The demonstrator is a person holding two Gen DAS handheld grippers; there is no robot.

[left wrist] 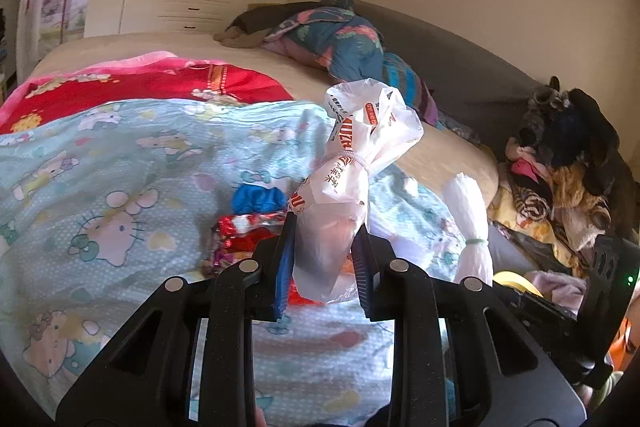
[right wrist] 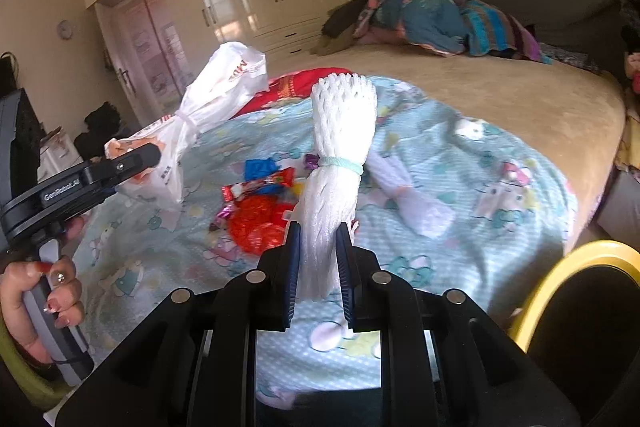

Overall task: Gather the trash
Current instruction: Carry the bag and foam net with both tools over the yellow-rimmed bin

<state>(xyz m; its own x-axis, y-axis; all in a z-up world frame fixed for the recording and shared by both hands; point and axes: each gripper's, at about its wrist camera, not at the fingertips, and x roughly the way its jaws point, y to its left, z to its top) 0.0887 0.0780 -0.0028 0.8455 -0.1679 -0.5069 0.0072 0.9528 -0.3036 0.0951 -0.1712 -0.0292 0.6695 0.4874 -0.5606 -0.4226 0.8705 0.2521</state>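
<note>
My left gripper is shut on a white plastic bag with red print, tied at the neck and held above the bed. In the right wrist view that gripper and its bag hang at the left, with a person's hand on the handle. My right gripper is shut on a white foam-net bundle bound by a pale green band. The same bundle shows in the left wrist view. Red wrappers, a blue wrapper and another white foam net lie on the blanket.
A light blue cartoon blanket covers the near part of the bed, with a red blanket behind it. Bundled bedding lies at the far end. A yellow-rimmed bin stands at the lower right. Clothes are piled beside the bed.
</note>
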